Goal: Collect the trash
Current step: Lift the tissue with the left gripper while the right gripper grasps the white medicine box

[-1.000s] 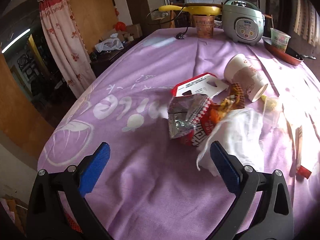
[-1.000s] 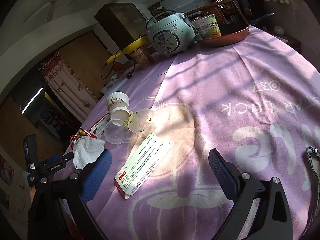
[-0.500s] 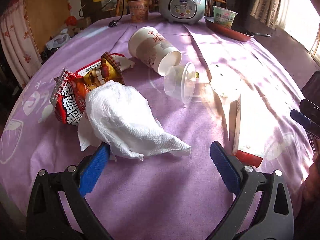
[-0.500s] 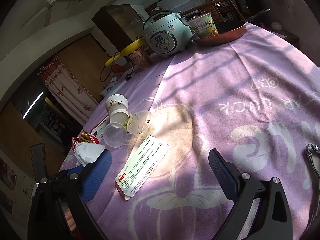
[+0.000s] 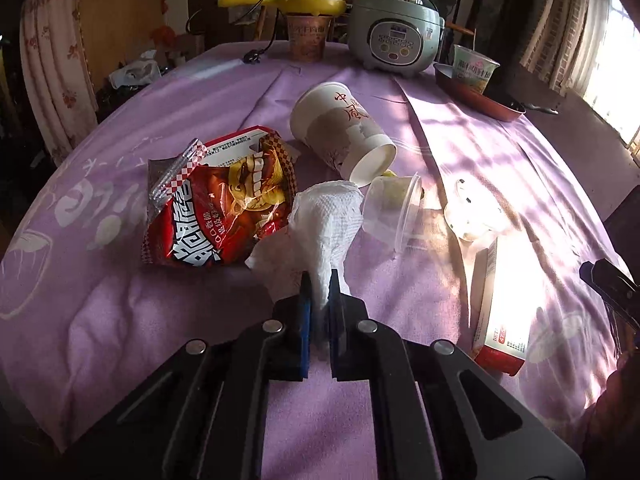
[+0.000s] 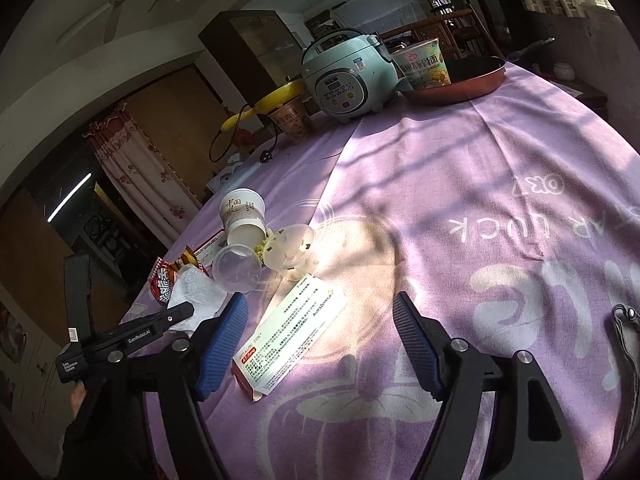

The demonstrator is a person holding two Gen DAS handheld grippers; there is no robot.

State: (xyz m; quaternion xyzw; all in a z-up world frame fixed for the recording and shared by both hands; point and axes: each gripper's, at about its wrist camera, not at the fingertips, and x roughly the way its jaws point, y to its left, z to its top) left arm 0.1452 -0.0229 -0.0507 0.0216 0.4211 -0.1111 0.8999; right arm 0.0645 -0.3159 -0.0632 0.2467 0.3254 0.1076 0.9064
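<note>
My left gripper (image 5: 320,280) is shut on the near end of a crumpled white paper napkin (image 5: 328,216), which rests on the purple tablecloth. Left of the napkin lies a red snack bag (image 5: 224,204). Behind it a white paper cup (image 5: 340,128) lies on its side, with a clear plastic cup (image 5: 396,208) and a clear lid (image 5: 472,212) beside it. My right gripper (image 6: 320,300) hovers over a white and red medicine box (image 6: 292,336). Its jaws are closing, the box lies between them, and the pads do not touch it.
A pale green rice cooker (image 5: 394,40), a brown noodle cup (image 5: 306,38) and a red frying pan (image 5: 480,96) holding another noodle cup stand at the table's far side. The purple tablecloth (image 5: 140,320) drops off at the left edge. A strap (image 6: 624,328) lies at the right.
My left gripper swung right over the trash, came down to the napkin and shut on it. My right gripper stayed put while its jaws narrowed around the medicine box.
</note>
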